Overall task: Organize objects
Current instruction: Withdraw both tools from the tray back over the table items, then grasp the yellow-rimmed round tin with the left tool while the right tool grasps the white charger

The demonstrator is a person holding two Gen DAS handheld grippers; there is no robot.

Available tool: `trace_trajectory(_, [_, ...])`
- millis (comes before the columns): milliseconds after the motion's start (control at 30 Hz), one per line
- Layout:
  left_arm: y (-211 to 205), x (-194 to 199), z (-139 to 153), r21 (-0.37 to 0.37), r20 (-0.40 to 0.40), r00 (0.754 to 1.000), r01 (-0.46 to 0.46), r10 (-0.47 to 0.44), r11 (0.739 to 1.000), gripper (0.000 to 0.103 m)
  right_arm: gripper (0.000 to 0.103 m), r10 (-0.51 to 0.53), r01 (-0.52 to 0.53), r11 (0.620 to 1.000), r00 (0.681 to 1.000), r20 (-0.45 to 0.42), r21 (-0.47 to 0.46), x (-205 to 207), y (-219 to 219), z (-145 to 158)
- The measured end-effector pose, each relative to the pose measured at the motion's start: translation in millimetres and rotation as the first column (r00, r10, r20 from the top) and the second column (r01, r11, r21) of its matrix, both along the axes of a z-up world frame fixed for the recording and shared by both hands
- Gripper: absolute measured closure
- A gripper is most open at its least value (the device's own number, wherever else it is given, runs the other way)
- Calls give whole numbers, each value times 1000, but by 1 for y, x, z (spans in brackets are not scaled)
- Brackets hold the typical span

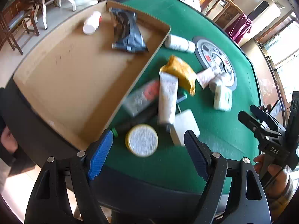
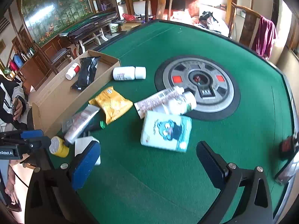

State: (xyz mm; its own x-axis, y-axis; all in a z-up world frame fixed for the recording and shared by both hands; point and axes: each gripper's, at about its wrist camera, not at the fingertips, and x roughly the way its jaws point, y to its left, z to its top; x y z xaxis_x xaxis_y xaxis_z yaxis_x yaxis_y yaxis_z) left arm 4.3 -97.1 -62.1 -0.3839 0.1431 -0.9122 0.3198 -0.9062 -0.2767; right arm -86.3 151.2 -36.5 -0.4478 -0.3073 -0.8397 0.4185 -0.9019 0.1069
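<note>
A cardboard box [image 1: 74, 85] stands at the left of the green table and holds a small white bottle [image 1: 91, 23] and a black pouch [image 1: 127, 33]; it also shows in the right wrist view [image 2: 54, 100]. Beside it lie a yellow jar [image 1: 142, 140], a white tube [image 1: 168, 97], a yellow snack bag [image 1: 182, 72], a white bottle [image 1: 179, 43] and a tissue pack [image 2: 166, 132]. My left gripper [image 1: 149, 149] is open, just above the yellow jar. My right gripper [image 2: 147, 158] is open and empty, near the tissue pack.
A round grey hub [image 2: 198, 85] sits in the middle of the table, with a tube [image 2: 158, 97] and a white bottle [image 2: 183, 102] lying across its edge. A white flat box [image 1: 185, 125] lies by the jar. Chairs stand beyond the far edge.
</note>
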Motion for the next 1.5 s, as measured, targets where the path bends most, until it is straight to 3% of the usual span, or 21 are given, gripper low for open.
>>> trace_trajectory(200, [8,7,-12,18,18,1000,-8,8,1000,23,0,0,0,1000,999,50,-5,14,13,-12])
trace_trajectory(467, [21,-2,-29,-52,24,1000,15,-14,999,24,0,48,-49,999,995,90,6,26,4,-18])
trace_trajectory(600, [18,-5,-34,-69,22,1000,2,0,998,40,1,87,-88,996,992,96,8,31,-7,-19])
trace_trajectory(633, [17,-6,-35,-73,24,1000,-1,3,997,50,4,98,-99,995,990,98,6,32,-10,-20])
trace_trajectory(700, [14,-7,-38,-82,37,999,-8,11,997,59,10,117,-118,993,987,109,3,34,-17,-22])
trace_trajectory(833, [13,0,-35,-68,28,1000,0,2,998,60,24,163,-160,987,976,146,-28,33,-34,-29])
trace_trajectory(1100, [13,20,-34,-41,38,999,16,-15,999,61,24,274,-272,962,947,171,-34,28,-89,-43])
trace_trajectory(1167, [11,21,-33,-48,37,999,9,-7,999,61,33,281,-280,959,942,184,-34,22,-100,-49])
trace_trajectory(1333, [13,22,-33,-66,33,999,28,-25,997,61,37,287,-295,956,937,199,10,14,-118,-61])
trace_trajectory(1467, [14,21,-33,-77,33,999,38,-35,996,61,57,292,-312,946,938,187,87,13,-124,-60])
trace_trajectory(1500, [14,20,-33,-79,34,999,40,-37,996,61,57,277,-299,949,942,187,97,11,-120,-59])
